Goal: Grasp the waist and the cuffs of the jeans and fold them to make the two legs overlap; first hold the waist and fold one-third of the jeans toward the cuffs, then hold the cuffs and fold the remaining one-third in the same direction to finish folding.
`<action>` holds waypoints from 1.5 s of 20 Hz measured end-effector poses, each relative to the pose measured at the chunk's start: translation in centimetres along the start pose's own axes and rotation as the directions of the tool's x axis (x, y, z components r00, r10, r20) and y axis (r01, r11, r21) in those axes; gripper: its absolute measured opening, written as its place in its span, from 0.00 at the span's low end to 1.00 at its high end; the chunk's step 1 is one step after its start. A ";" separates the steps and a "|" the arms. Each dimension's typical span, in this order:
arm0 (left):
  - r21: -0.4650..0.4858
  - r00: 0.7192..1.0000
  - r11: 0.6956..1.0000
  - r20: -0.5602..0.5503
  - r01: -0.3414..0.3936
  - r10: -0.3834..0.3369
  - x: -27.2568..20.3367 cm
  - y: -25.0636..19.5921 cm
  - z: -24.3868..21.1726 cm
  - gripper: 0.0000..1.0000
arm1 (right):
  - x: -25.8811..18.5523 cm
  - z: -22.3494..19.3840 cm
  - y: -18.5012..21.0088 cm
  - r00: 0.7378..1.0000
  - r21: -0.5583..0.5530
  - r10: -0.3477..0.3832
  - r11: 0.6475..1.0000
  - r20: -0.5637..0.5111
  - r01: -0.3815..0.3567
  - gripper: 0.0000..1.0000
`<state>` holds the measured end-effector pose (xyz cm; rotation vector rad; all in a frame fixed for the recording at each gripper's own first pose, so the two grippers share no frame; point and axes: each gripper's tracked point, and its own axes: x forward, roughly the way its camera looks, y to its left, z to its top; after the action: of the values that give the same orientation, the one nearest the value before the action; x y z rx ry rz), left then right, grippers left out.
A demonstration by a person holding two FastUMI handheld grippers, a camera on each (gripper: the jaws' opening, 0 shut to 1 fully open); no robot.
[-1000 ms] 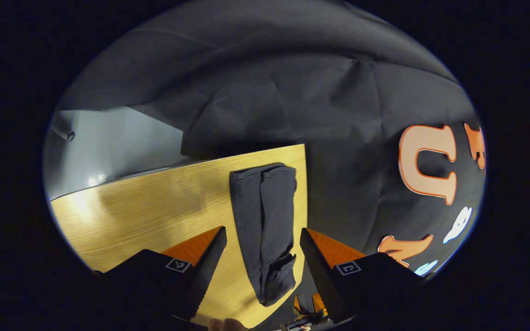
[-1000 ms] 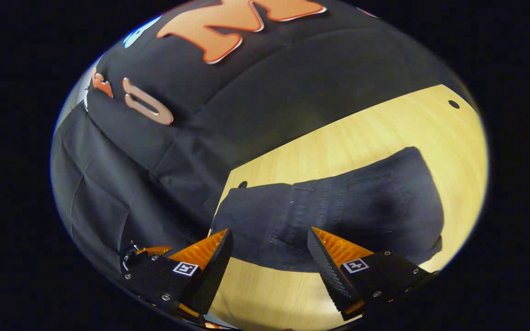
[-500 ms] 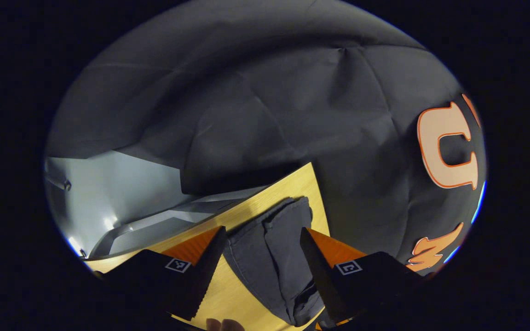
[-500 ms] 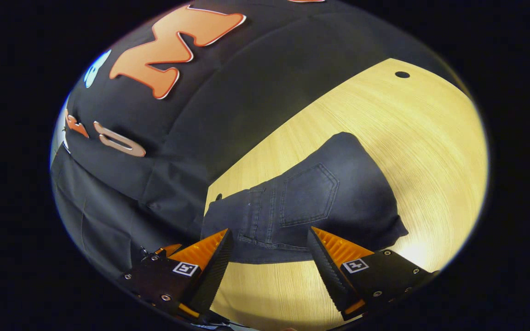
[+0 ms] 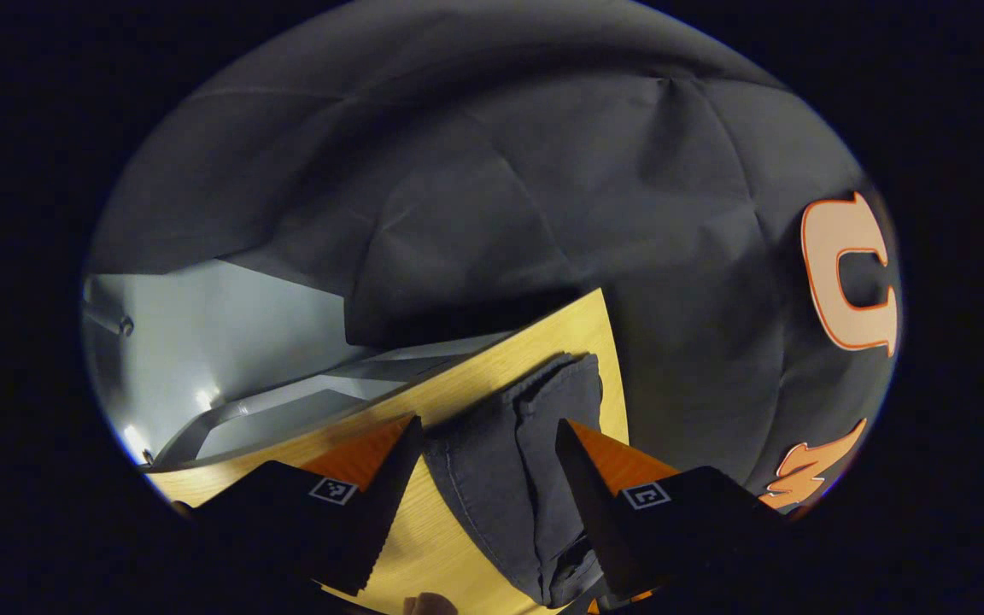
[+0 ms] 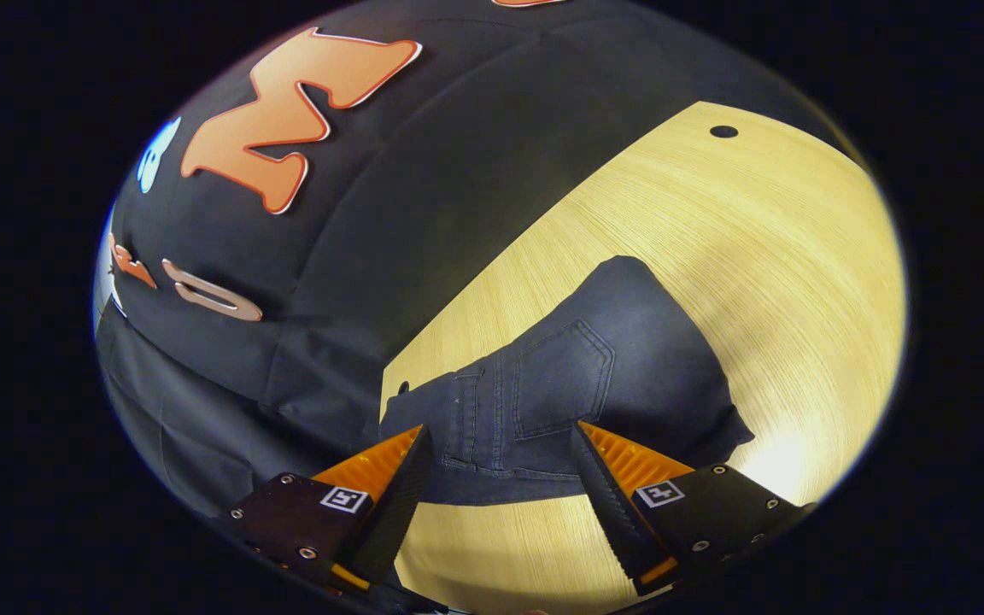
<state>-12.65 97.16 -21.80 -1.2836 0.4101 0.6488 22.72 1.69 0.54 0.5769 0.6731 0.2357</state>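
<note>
Two grippers hover over dark jeans spread on a pale wooden desk (image 6: 757,256) in a cloth-walled booth. Largest in both views is the black cloth wall (image 5: 500,188), which hangs behind the desk's far edge; a grey panel (image 5: 202,333) shows beyond the desk in the left gripper view. The desk carries two small round holes, one near its far corner (image 6: 723,131) and one beside the jeans' waist (image 6: 403,387). The jeans (image 6: 594,376) lie flat, legs overlapped, along the desk edge nearest the wall, a back pocket (image 6: 565,376) facing up in the right gripper view. In the left gripper view the jeans' narrow leg end (image 5: 535,461) runs toward the desk corner. The right gripper (image 6: 500,461) sits just above the waistband, jaws apart and clear of the fabric. The left gripper (image 5: 488,461) frames the leg end, jaws likewise apart, gripping nothing. A fingertip (image 5: 428,605) shows at the bottom of the left gripper view.
</note>
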 end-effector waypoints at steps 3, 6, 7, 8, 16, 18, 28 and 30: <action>-0.057 0.992 0.994 -0.074 0.093 -0.098 2.1 -2.5 -2.8 0.96 | 0.1 0.0 -0.8 1.000 0.051 0.002 0.999 -0.002 -0.002 0.98; -0.146 0.982 0.973 -0.033 0.181 -0.188 4.7 -5.5 -3.2 0.95 | -0.2 0.1 -1.8 1.000 0.079 -0.016 0.997 -0.001 0.016 0.98; -0.130 0.980 0.972 -0.010 0.195 -0.198 5.7 -6.2 -3.3 0.95 | -0.4 0.2 -2.1 1.000 0.082 -0.025 0.996 0.004 0.025 1.00; -0.092 0.982 0.978 0.000 0.189 -0.190 6.4 -6.4 -3.6 0.94 | -0.7 0.4 -2.5 0.999 0.084 -0.037 0.996 0.005 0.036 0.98; 0.097 0.992 0.987 -0.032 0.127 -0.124 6.6 -7.0 -4.8 0.02 | -2.6 1.5 -3.8 0.997 0.096 -0.066 0.993 0.037 0.063 0.98; 0.153 0.988 0.976 -0.016 0.157 -0.156 4.4 -9.5 -4.2 0.02 | -3.0 2.2 -3.5 0.997 0.109 -0.049 0.993 0.056 0.042 0.98; 0.434 0.955 0.864 0.021 0.256 -0.294 -4.6 -24.2 -10.2 0.01 | -8.0 5.0 -4.2 0.990 0.121 0.033 0.991 0.138 -0.050 0.98; 0.499 0.947 0.823 0.008 0.273 -0.320 -5.9 -27.1 -12.6 0.01 | -9.6 5.6 -5.4 0.987 0.128 0.033 0.990 0.155 -0.054 0.98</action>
<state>1.40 79.80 -1.04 -0.7979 0.2657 0.3031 19.17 -8.83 5.96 0.7298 0.5302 0.1861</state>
